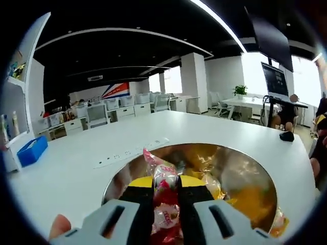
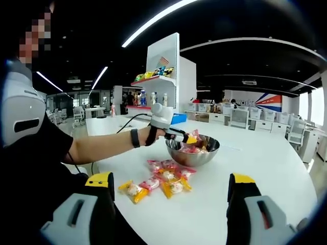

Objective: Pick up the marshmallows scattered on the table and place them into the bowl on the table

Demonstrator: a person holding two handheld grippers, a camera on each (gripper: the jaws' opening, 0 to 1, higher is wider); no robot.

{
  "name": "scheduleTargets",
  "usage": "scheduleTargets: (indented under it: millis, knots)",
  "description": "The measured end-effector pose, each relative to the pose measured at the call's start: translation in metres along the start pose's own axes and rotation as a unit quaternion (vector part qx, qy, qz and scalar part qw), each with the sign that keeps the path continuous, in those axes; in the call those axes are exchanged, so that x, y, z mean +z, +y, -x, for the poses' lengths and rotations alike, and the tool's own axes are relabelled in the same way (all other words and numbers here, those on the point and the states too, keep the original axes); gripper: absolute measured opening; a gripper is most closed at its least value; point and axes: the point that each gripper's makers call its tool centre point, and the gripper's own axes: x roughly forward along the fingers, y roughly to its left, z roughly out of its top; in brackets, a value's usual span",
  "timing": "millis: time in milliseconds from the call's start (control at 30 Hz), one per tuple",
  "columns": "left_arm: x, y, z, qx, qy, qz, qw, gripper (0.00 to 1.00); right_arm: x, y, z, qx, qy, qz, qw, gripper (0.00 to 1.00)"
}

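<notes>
My left gripper (image 1: 166, 185) is shut on a pink-wrapped marshmallow (image 1: 164, 177), held right above the steel bowl (image 1: 244, 168), which holds several wrapped sweets. In the right gripper view the same left gripper (image 2: 190, 138) reaches over the bowl (image 2: 192, 156) rim from the left, held by a person's hand. A heap of pink and yellow wrapped marshmallows (image 2: 166, 179) lies on the white table (image 2: 245, 168) in front of the bowl. My right gripper (image 2: 171, 196) stands open above the table's near edge, with nothing between its jaws.
A blue box (image 1: 31, 150) sits at the table's far left edge. A white shelf unit (image 2: 166, 76) with snacks stands behind the table. The person's arm (image 2: 99, 148) stretches across the left side. Desks and chairs fill the office beyond.
</notes>
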Motion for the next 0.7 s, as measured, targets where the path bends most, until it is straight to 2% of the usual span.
scheduleTargets:
  millis: [500, 700]
  knots:
    - [-0.0022, -0.0061, 0.0017, -0.002, 0.004, -0.003, 1.0, 0.2, 0.001, 0.0002, 0.0007, 0.0, -0.003, 0.0, 1.0, 0.87]
    - [-0.0014, -0.007, 0.0025, -0.006, -0.003, -0.006, 1.0, 0.32, 0.0002, 0.0002, 0.0007, 0.001, -0.001, 0.0, 1.0, 0.87]
